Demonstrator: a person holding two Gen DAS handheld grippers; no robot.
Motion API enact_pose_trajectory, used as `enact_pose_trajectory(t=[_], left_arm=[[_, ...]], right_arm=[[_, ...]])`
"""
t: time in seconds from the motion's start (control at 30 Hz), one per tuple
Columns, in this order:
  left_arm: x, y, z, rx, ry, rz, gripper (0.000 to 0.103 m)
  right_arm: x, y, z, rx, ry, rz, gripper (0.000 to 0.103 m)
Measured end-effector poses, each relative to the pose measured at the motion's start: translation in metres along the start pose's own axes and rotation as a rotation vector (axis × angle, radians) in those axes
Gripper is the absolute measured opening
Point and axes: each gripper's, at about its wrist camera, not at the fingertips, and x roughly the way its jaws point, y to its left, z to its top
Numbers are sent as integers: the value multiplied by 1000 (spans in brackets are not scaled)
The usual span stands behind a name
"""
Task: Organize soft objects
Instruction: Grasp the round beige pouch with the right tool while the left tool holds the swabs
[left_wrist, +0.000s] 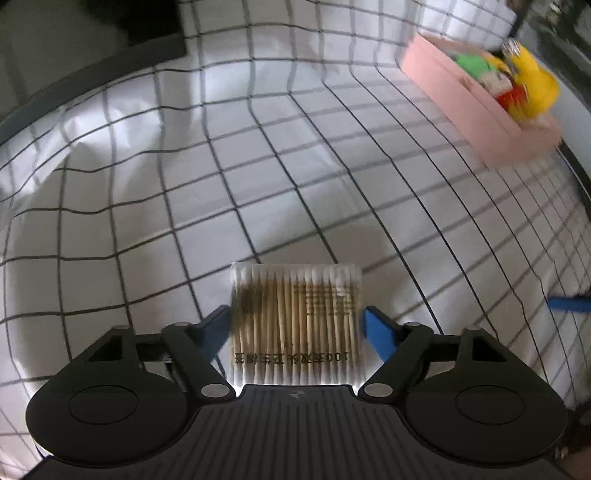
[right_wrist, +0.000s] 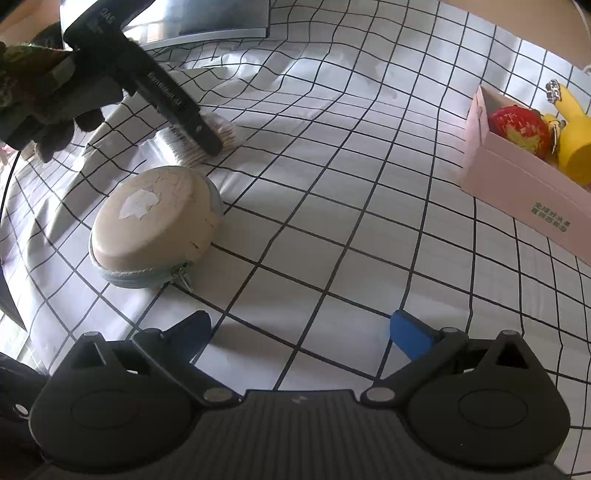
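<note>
A clear pack of wooden cotton swabs (left_wrist: 295, 314) lies flat on the checked cloth between the blue fingers of my left gripper (left_wrist: 297, 310). The jaws stand wide, the right pad just clear of the pack's edge, so it is open around the pack. In the right wrist view the same gripper (right_wrist: 210, 142) points down onto the swab pack (right_wrist: 225, 133), held by a gloved hand (right_wrist: 55, 114). My right gripper (right_wrist: 299, 321) is open over bare cloth with nothing between its fingers. A beige round zip case (right_wrist: 155, 225) lies just ahead and left of it.
A pink box (right_wrist: 517, 192) at the right holds a red toy (right_wrist: 521, 129) and a yellow plush (right_wrist: 572, 147); the left wrist view shows the pink box (left_wrist: 461, 96) far right. A dark slab (left_wrist: 155, 33) sits at the cloth's far edge.
</note>
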Motion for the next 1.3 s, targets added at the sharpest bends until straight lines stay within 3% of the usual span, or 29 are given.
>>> enact_pose_trajectory(t=[0.1,0.17,0.27,0.33,0.4,0.53,0.67,0.77,0.9,0.97,1.07,1.3], left_arm=[[-6,4,-8,-89,-40,1,76],[-12,8,-17,-169,-63,-4,75],[-35,9,-44,-289,-116,-3,75],[-58,7,-65,-361,-156,0,75],[-79,6,-86,-430,-173,29,75],[-110,-2,-124,-526,-174,115,75],[-127,-9,-151,-594,-186,127,75],[-137,-19,-165,-627,-191,144,75],[-139,-34,-171,-632,-186,156,75],[-139,-41,-172,-628,-185,155,75],[-137,-49,-171,-613,-185,138,75],[-118,-70,-150,-520,-150,54,75]], right_arm=[[1,0,3,-30,5,13,103],[1,-1,8,-54,15,29,93],[-20,6,15,-128,-100,31,90],[-35,20,20,-222,-199,62,90],[-39,41,24,-352,-243,97,90],[-22,85,23,-558,-272,132,90],[6,107,25,-657,-229,137,93],[22,99,31,-622,-207,109,98],[40,69,51,-435,-73,244,100],[46,56,57,-362,-51,282,100],[36,45,55,-284,-104,257,100],[-19,13,38,-269,-235,176,100]])
